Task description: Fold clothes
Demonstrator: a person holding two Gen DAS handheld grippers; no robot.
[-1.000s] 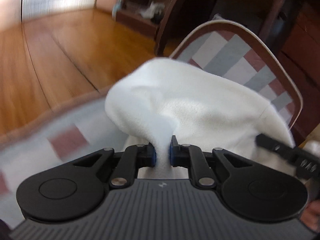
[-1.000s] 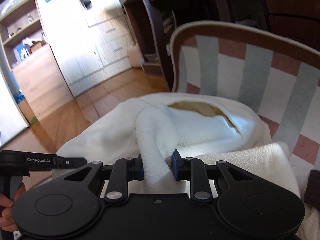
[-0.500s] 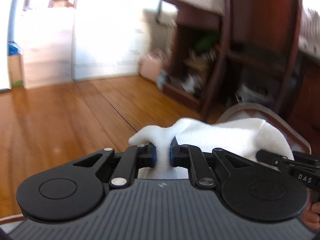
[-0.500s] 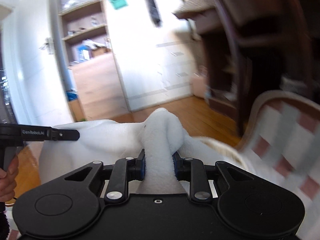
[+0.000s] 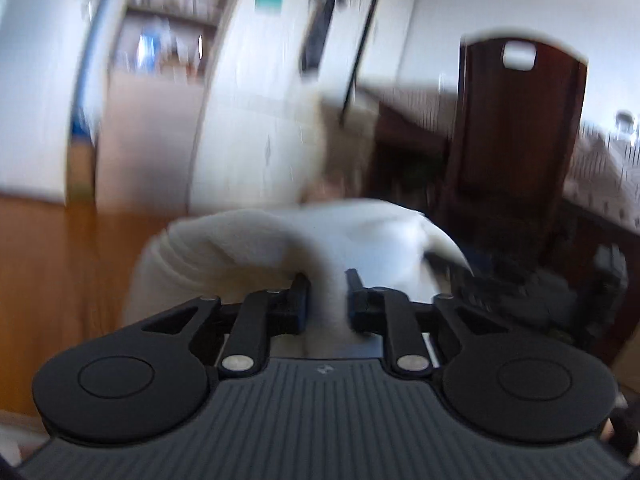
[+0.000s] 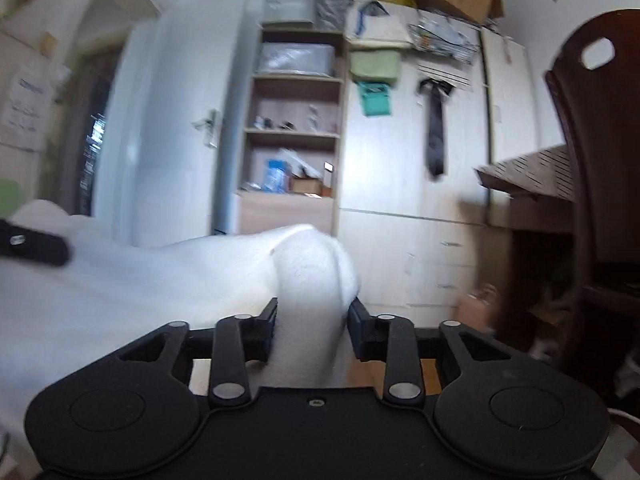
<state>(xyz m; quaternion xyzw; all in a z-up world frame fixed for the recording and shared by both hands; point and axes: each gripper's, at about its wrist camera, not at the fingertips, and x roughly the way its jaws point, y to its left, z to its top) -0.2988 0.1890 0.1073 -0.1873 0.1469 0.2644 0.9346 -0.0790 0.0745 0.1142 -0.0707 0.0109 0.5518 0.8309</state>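
A white fleece garment [image 5: 340, 240] is held up in the air between both grippers. My left gripper [image 5: 327, 300] is shut on a bunched fold of it, and the cloth stretches away to the right. My right gripper [image 6: 313, 326] is shut on another thick fold of the garment [image 6: 160, 280], which spreads out to the left. The tip of the left gripper [image 6: 32, 242] shows at the left edge of the right wrist view. The left wrist view is motion-blurred.
A dark wooden chair back [image 6: 600, 140] stands at the right. Behind are an open shelf unit [image 6: 296, 128], white cabinets [image 6: 416, 220] with a hanging tie [image 6: 435, 128], a door [image 6: 176, 128], and wooden floor [image 5: 60, 248].
Both grippers have risen and tilted upward with the garment, lifting it off the striped surface. The views now face the room's wall and shelves instead of the striped surface and floor.
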